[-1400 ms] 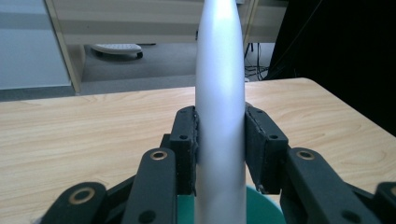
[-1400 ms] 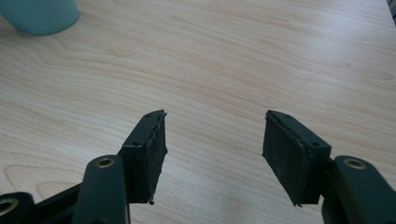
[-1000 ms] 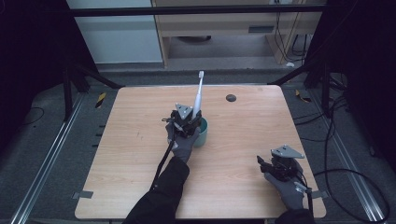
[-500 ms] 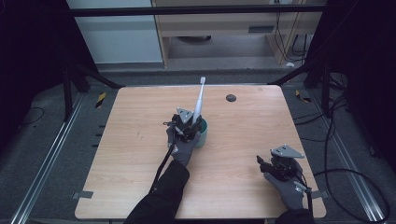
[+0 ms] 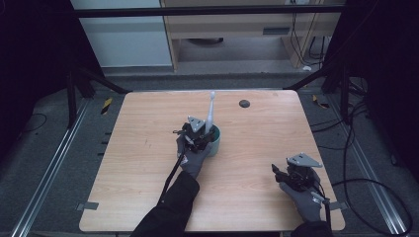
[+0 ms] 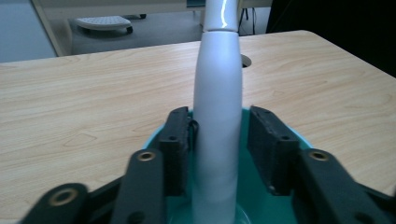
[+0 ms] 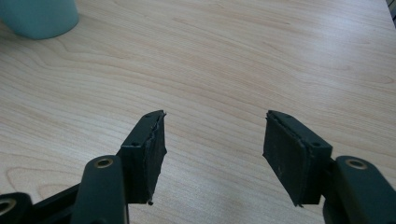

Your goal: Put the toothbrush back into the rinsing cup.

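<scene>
Electric toothbrush stood upright in the teal cup at mid-table. Left gripper straddled its handle over the cup, jaws apart: left pad touching, right pad clear. Judged a release; next move, likely lifting away without tipping it. Right gripper sat spread and empty, near-right of cup. Wooden table; a dark grommet beyond the cup; cabinets behind.

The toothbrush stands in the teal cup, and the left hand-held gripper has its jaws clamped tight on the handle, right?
Not quite. The toothbrush does stand in the teal cup, but the left hand-held gripper is open: the left gripper view shows a clear gap between one jaw and the handle.
</scene>
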Action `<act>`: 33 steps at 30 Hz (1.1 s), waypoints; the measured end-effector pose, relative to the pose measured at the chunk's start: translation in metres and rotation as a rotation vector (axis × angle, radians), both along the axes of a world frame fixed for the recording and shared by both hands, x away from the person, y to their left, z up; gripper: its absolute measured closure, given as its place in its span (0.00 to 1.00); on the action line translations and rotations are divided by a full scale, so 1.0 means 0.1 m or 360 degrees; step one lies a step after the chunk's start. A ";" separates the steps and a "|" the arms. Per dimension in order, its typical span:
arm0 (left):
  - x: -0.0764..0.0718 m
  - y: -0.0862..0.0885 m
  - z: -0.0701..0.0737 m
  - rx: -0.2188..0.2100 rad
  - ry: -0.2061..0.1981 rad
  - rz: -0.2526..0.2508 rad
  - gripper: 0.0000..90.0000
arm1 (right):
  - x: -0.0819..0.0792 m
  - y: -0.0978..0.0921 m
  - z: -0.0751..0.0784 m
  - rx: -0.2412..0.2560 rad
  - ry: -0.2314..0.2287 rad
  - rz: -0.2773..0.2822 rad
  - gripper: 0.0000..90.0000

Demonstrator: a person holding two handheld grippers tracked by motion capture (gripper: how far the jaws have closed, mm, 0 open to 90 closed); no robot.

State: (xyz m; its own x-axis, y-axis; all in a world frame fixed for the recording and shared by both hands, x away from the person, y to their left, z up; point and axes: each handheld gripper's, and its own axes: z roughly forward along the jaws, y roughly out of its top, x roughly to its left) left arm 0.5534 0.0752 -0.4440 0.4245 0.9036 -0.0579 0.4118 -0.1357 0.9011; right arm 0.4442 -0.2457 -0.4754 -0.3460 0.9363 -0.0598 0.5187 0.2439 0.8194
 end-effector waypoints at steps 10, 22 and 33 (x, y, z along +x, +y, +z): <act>-0.30 0.25 0.19 0.0075 0.0020 -0.0186 0.50 | 0.00 -0.01 0.01 0.0035 -0.0021 -0.0045 0.40; -0.67 0.89 0.14 0.0134 0.0095 -0.0300 0.47 | 0.00 -0.01 0.00 0.0068 -0.0012 -0.0065 0.36; -0.90 1.63 -0.12 0.0131 0.0199 -0.0130 0.47 | -0.01 -0.04 -0.02 0.0075 0.0012 -0.0075 0.32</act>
